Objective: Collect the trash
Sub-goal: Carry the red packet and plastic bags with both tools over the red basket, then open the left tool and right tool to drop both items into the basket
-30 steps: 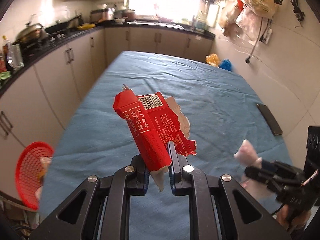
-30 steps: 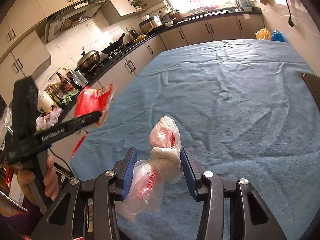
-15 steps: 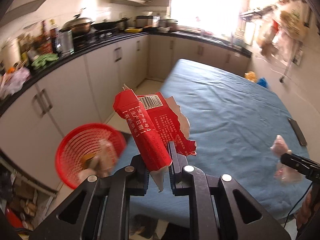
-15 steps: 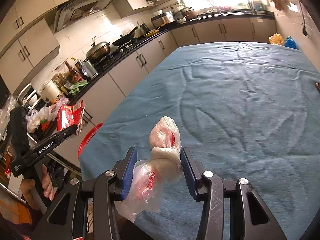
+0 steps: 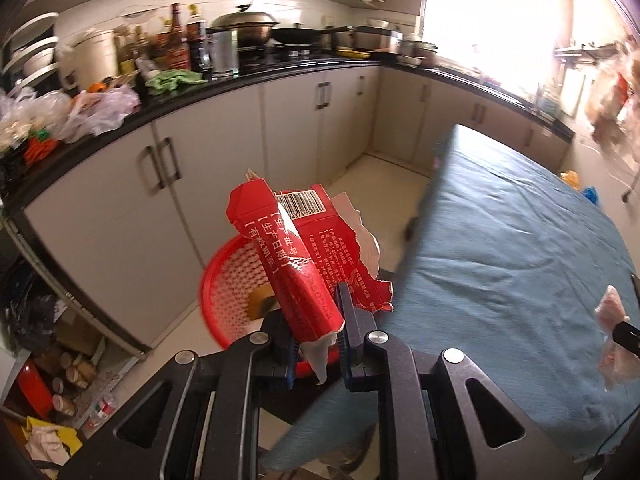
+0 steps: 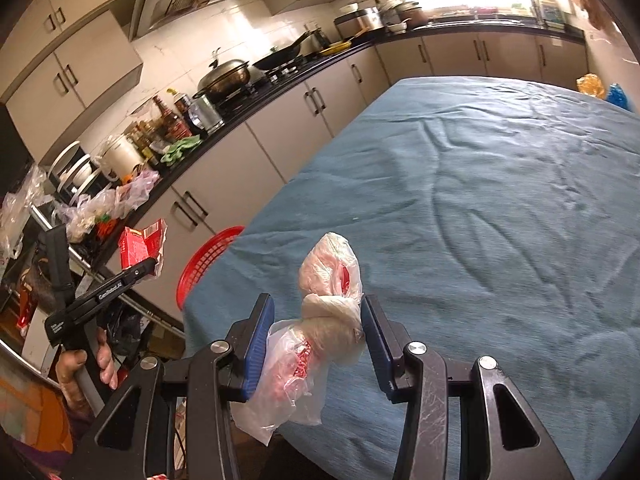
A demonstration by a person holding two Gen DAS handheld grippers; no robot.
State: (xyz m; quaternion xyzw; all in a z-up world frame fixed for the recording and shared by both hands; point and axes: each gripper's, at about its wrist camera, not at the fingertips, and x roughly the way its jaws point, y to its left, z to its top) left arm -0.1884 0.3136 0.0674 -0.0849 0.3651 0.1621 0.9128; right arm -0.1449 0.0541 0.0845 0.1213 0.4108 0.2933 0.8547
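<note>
Off the table's left edge, left gripper (image 5: 316, 340) is clamped on the torn red carton (image 5: 304, 256), held above the red basket (image 5: 232, 292) on the floor; not dropped yet. Basket holds something tan, mostly hidden behind the carton. Further right, right gripper (image 6: 314, 340) pinches the knotted plastic bag (image 6: 332, 312) over the blue tablecloth (image 6: 480, 200), well short of the basket. Both drops are left. Cloth near the grippers looks cleared; far-right corner items are too blurred to identify.
</note>
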